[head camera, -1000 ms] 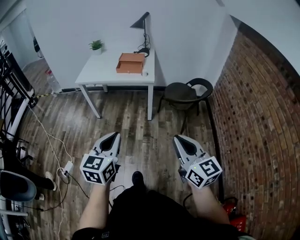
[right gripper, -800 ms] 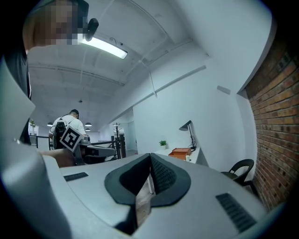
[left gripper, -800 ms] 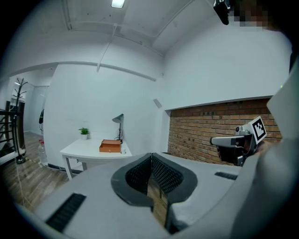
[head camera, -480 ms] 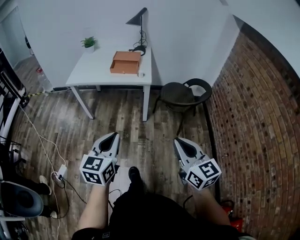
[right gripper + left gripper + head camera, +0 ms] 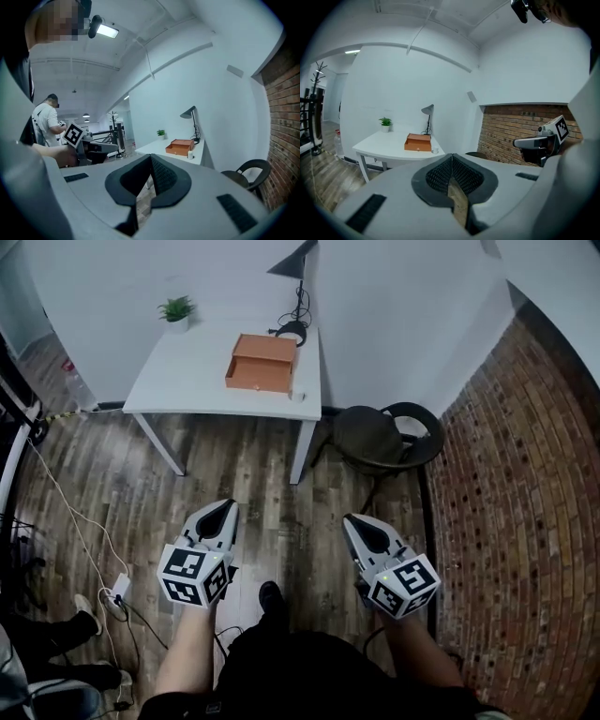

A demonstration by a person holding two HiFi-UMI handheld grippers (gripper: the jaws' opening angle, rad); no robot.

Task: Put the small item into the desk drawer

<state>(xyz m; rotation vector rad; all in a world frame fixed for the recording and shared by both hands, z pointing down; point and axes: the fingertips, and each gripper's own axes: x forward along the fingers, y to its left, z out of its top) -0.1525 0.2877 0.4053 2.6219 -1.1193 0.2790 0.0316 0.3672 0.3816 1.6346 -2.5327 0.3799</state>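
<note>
An orange desk drawer box [image 5: 262, 362] stands on a white desk [image 5: 187, 381] far ahead, and a small white item [image 5: 300, 396] sits by the box's front right corner. Both grippers hang over the wooden floor, well short of the desk. My left gripper [image 5: 228, 508] is shut and empty, and so is my right gripper [image 5: 349, 521]. In the left gripper view the box [image 5: 417, 142] and the small item [image 5: 435, 150] lie far beyond the closed jaws. The right gripper view shows the box [image 5: 179, 147] and the item [image 5: 191, 154] just as distant.
A black chair [image 5: 384, 437] stands right of the desk by the brick wall [image 5: 525, 521]. On the desk are a potted plant [image 5: 175, 308] and a lamp [image 5: 298, 259]. Cables and a power strip [image 5: 117, 589] trail on the floor at left. A person [image 5: 47, 122] stands far behind.
The desk and chair have drawn nearer and look larger in the head view. Both grippers keep their place in front of the body, still shut.
</note>
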